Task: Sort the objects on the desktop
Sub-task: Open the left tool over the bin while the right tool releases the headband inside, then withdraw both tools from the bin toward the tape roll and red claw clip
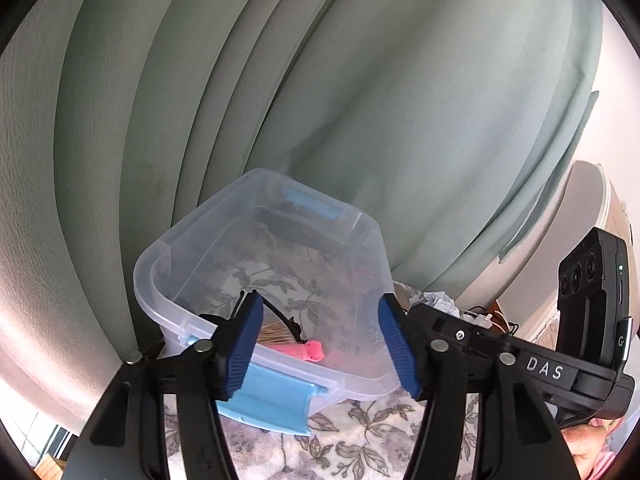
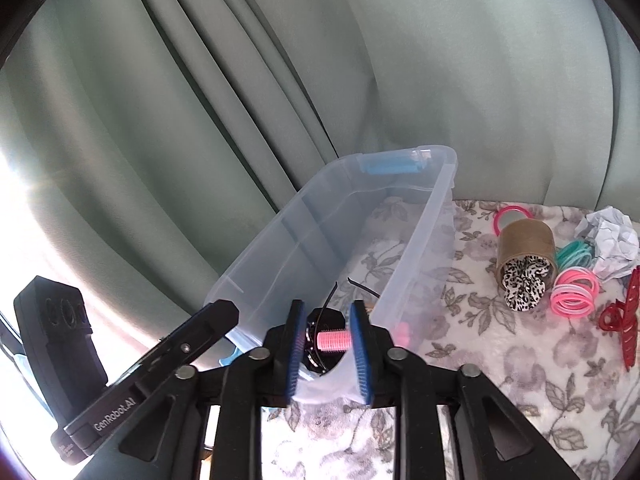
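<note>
While both hand-held grippers hang at the near end of a clear plastic bin [image 1: 256, 240], the left hand-held gripper [image 1: 320, 344] stands with its blue pads well apart and nothing between them; through the gap the bin's interior shows. Inside, near the front wall, lie a pink hair roller [image 1: 306, 350], a pale bristled item only partly visible, and a thin black wire-like piece. A light-blue latch [image 1: 276, 400] hangs from the bin's near end, a second one sits at the far end.

From the right wrist view, the right hand-held gripper [image 2: 329, 344] has its jaws narrowly parted over the bin's near corner; a pink roller [image 2: 332, 340] appears in the gap between the pads, yet whether the pads touch it or it lies in the bin behind cannot be told.

On the floral-cloth counter [image 2: 460, 352], right of the bin, rest a brown cardboard tube [image 2: 524, 240] stuffed with a black-and-white scrunchie [image 2: 524, 280], pink coil hair ties [image 2: 574, 294], teal coil ties [image 2: 574, 256], a pink ring [image 2: 510, 216], crumpled paper [image 2: 612, 240] and a red claw clip [image 2: 628, 320]. Green curtains [image 2: 280, 80] hang behind.
</note>
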The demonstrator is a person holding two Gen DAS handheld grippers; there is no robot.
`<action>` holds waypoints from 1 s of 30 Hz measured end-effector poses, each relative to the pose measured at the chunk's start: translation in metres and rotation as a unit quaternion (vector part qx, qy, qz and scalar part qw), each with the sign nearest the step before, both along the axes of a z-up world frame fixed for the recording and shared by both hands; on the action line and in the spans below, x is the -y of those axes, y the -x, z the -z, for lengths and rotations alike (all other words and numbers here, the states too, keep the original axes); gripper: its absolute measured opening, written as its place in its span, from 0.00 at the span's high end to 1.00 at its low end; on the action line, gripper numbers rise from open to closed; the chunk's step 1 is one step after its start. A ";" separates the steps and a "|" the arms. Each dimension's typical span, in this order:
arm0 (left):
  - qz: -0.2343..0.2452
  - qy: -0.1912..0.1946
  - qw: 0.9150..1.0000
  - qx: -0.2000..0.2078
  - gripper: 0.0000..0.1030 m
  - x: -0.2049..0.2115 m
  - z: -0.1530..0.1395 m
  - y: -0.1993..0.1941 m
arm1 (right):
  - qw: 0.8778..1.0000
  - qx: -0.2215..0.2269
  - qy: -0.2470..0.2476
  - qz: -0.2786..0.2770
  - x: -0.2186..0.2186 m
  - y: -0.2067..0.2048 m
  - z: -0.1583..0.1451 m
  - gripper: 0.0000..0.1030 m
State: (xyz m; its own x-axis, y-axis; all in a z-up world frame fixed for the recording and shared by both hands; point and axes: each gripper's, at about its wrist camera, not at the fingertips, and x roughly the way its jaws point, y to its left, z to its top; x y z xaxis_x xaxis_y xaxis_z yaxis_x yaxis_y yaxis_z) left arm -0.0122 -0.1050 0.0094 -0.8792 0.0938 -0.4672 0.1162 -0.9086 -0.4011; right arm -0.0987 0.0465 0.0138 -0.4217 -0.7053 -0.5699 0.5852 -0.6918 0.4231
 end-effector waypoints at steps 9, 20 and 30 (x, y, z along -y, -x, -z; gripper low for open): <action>0.012 0.029 0.999 0.009 0.35 -0.028 -0.010 0.000 | 1.000 -0.001 0.010 0.013 -0.030 -0.007 0.000 0.54; 0.048 0.067 0.996 0.018 0.34 -0.076 -0.019 0.008 | 0.997 0.012 0.039 0.058 -0.094 -0.004 0.007 0.47; 0.102 0.087 0.990 0.034 0.34 -0.130 -0.011 0.025 | 0.988 0.031 0.054 0.143 -0.172 0.005 0.026 0.46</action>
